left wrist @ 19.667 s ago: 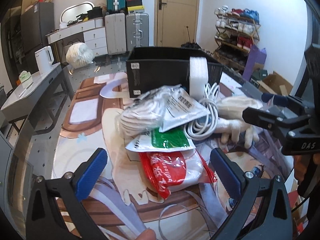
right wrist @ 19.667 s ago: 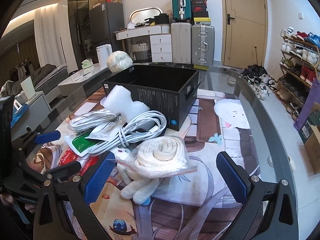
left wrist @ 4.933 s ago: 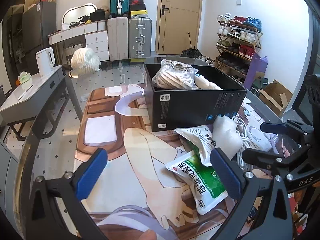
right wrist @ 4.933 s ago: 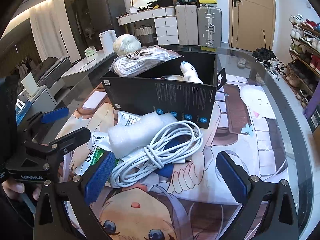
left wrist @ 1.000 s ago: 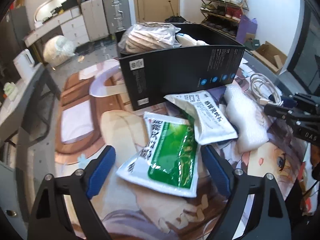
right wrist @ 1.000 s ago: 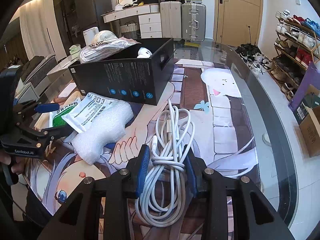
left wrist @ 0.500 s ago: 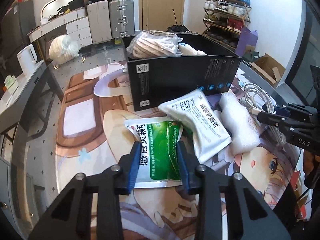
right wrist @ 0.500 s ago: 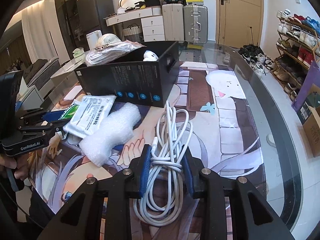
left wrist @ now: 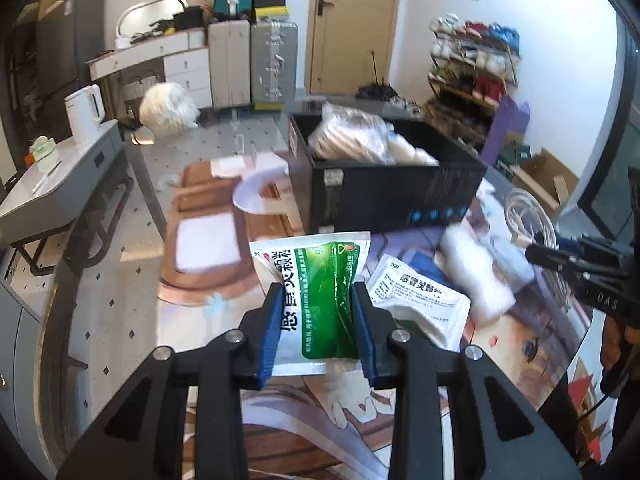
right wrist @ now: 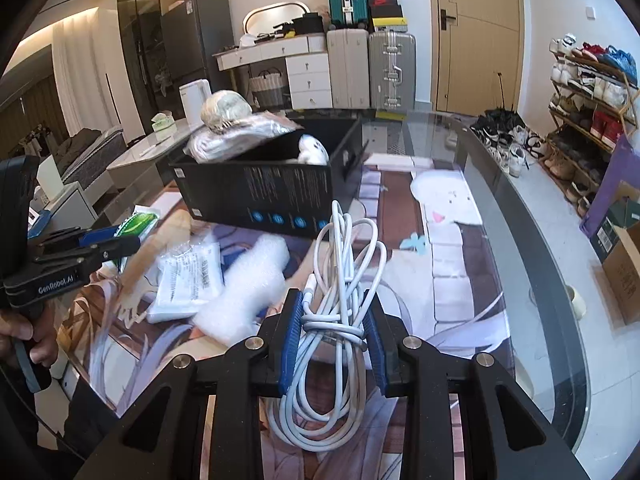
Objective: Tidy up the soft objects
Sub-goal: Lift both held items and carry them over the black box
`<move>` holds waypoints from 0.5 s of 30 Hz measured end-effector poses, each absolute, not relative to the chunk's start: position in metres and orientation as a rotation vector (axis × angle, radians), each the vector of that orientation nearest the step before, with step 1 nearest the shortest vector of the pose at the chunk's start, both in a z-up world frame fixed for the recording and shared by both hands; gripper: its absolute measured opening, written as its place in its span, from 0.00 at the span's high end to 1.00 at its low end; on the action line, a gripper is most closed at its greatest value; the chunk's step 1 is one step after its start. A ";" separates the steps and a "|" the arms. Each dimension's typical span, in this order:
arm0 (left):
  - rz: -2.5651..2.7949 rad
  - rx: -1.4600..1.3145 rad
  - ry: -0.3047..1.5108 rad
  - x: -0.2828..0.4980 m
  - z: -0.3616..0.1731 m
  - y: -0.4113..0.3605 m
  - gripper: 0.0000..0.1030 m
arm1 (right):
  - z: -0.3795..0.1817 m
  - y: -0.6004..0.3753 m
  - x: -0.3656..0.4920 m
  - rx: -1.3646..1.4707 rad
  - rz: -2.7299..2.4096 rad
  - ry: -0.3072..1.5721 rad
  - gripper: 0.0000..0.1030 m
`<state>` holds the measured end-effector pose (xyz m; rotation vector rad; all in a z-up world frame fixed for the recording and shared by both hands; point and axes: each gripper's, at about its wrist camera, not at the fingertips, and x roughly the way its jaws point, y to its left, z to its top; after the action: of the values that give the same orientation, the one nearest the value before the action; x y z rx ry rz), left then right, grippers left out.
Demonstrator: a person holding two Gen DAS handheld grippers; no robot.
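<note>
Left wrist view: left hand-held gripper [left wrist: 318, 320] clamped on green sachet pack [left wrist: 316, 300], near black box [left wrist: 396, 196]. Right hand-held gripper [right wrist: 334, 338] clamped on white cable coil [right wrist: 336, 320] above counter [right wrist: 500, 280].

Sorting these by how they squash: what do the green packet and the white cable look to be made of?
Green packet: glossy plastic film, likely; it creases and glints between the left gripper's jaws. White cable: smooth rubbery plastic sheath, probably; it holds soft loops in the right gripper.
</note>
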<state>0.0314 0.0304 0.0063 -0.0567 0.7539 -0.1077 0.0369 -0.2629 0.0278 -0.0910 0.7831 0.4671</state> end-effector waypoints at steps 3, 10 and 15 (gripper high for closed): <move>-0.103 -0.064 0.732 0.031 0.014 0.033 0.69 | 0.035 -0.260 0.038 -0.096 0.479 0.770 0.71; -0.101 -0.060 0.695 0.038 0.030 0.033 0.69 | 0.053 -0.253 0.043 -0.094 0.517 0.737 0.71; -0.109 -0.048 0.657 0.050 0.048 0.030 0.69 | 0.070 -0.247 0.053 -0.090 0.546 0.705 0.71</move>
<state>0.0496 0.0303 0.0478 -0.0477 0.6570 -0.1088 0.0530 -0.2468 0.0703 -0.0903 0.7047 0.5457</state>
